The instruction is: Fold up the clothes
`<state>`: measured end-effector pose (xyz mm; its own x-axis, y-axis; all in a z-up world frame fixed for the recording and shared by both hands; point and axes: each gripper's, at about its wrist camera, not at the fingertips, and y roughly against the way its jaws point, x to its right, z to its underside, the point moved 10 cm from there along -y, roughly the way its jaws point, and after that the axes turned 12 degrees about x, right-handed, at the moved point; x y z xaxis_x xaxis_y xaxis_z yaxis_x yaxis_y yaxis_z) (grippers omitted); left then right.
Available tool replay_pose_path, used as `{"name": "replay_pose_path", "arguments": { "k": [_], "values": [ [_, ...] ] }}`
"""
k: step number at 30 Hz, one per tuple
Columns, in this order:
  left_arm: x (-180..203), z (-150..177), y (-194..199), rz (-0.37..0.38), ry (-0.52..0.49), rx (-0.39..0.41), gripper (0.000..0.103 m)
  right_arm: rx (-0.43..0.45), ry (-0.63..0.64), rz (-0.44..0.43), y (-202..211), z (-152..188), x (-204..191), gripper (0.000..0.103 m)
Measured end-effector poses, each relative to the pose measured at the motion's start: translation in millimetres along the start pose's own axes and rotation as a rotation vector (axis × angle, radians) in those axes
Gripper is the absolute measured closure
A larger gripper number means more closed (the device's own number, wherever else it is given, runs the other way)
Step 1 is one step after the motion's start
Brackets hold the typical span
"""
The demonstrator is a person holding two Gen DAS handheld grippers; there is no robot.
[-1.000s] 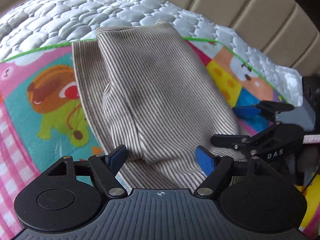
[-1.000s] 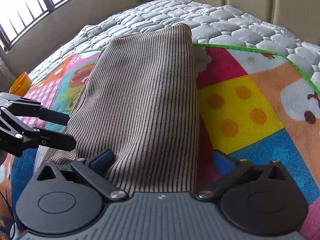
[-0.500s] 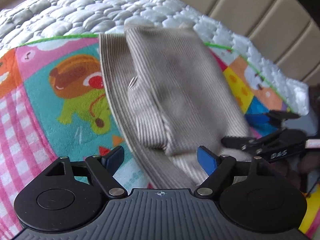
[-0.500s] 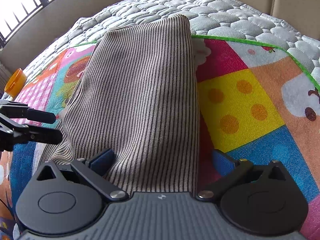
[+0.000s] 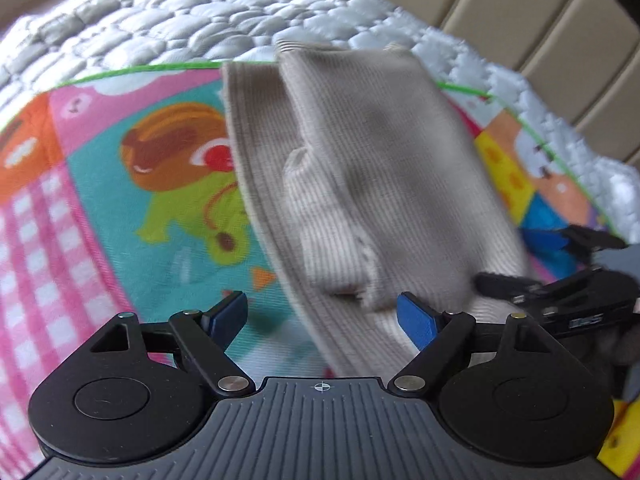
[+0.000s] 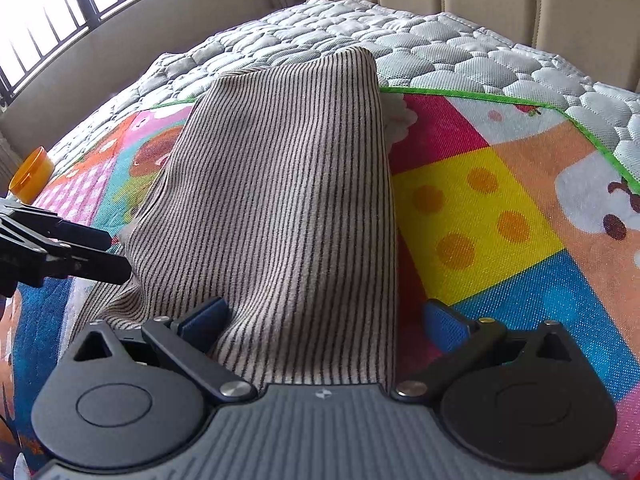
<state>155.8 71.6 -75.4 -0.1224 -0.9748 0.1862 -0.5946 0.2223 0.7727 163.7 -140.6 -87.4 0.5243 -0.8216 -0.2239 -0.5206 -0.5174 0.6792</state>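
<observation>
Bedroom scene: pale quilted bed cover beneath a bright cartoon play mat, barred window at upper left, padded beige headboard behind.

Far left, near the mat's left edge: small orange cup. Next, left gripper, jaws spread wide, gripping nothing, poised low over the mat's near-left area with the cloth's near hem between its blue pads; seen from the right wrist view as black fingers reaching toward the cloth's left side.

Centre of the mat: brown-and-cream striped knit garment, lying as a long narrow panel from the near edge up past the mat's green-trimmed far edge onto the quilt. Left side doubled over, with a sleeve-like flap and cuff resting on top; right side a clean straight fold line.

Right of centre: right gripper, likewise open and empty, straddling the garment's near end.

Likely handling: light, soft, floppy, stretchy ribbing, prone to sag and slide off itself when lifted. Best pinched at the two near corners, through all layers at once, so the doubled side stays stacked. Could suit either a half-done fold or a last smoothing.
</observation>
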Motion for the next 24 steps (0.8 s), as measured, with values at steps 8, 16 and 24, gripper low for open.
{"name": "replay_pose_path", "arguments": {
  "k": [8, 16, 24],
  "values": [
    [-1.9, -25.5, 16.5, 0.045, 0.053, 0.095, 0.015, -0.108, -0.003, -0.045, 0.0, -9.1, -1.0, 0.0],
    [30.8, -16.5, 11.8, 0.089, -0.007, 0.055, 0.013, 0.059, 0.427, -0.066, 56.0, -25.7, -39.4, 0.0],
    [32.3, 6.9, -2.4, 0.035, -0.056, -0.021, 0.011, -0.019, 0.443, -0.059, 28.2, 14.2, -45.0, 0.0]
  ]
}}
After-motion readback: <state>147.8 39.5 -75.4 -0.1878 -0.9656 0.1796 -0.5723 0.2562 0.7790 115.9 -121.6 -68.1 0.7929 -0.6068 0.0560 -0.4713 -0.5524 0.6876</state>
